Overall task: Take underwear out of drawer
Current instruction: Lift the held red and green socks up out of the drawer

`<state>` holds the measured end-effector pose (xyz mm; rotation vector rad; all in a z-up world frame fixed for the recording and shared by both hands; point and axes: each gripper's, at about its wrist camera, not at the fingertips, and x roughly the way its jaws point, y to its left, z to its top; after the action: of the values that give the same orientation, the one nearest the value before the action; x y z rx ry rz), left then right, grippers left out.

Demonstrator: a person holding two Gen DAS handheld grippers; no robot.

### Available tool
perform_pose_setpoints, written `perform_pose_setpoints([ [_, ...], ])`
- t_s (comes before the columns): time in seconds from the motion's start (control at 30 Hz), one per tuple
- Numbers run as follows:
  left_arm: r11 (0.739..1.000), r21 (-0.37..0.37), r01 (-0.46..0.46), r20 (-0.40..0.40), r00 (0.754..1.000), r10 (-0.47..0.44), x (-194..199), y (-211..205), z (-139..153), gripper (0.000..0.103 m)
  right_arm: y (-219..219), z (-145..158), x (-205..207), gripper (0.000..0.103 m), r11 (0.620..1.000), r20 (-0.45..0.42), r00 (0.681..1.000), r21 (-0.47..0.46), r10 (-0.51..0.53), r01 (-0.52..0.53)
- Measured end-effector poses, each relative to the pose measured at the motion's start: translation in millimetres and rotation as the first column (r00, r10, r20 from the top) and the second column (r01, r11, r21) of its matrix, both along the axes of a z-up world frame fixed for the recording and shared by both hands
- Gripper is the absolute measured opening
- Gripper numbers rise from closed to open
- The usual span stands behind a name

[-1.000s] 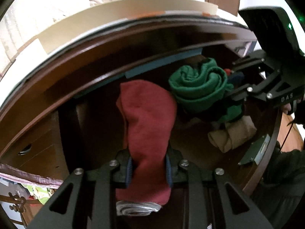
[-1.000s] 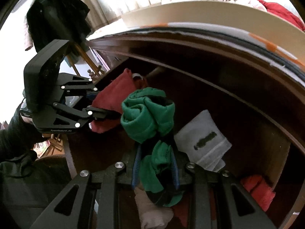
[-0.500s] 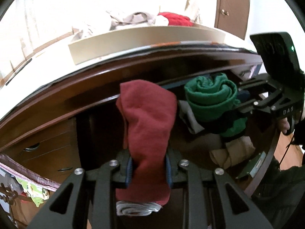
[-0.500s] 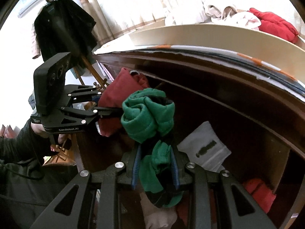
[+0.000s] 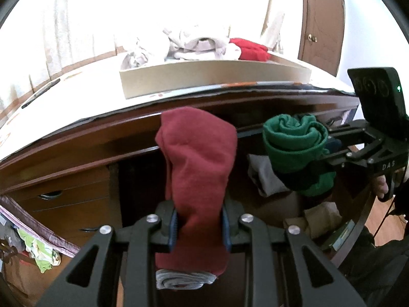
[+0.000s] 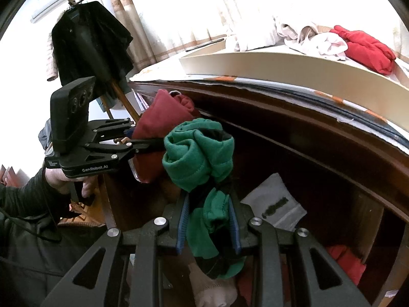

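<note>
Rolled knit underwear (image 5: 196, 158), maroon and green (image 6: 198, 157)

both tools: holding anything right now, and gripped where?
Left tool pinches the dark red underwear near its lower end. Right tool pinches the green underwear at its hanging lower part, the rolled bulk above.

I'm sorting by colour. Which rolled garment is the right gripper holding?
The green roll, clamped in the right gripper. The dark red one is in the left gripper.
</note>
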<state>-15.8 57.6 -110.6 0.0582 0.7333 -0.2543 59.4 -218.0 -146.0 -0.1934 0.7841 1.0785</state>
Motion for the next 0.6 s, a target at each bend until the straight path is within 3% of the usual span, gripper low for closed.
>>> perform_pose_setpoints([
  [0.6,0.998,-0.050,-0.047,0.086,0.995,0.051,-8,4,11,0.025,-7,9,-1,0.030,0.999,0.033,0.999,0.045,-0.016,0.015],
])
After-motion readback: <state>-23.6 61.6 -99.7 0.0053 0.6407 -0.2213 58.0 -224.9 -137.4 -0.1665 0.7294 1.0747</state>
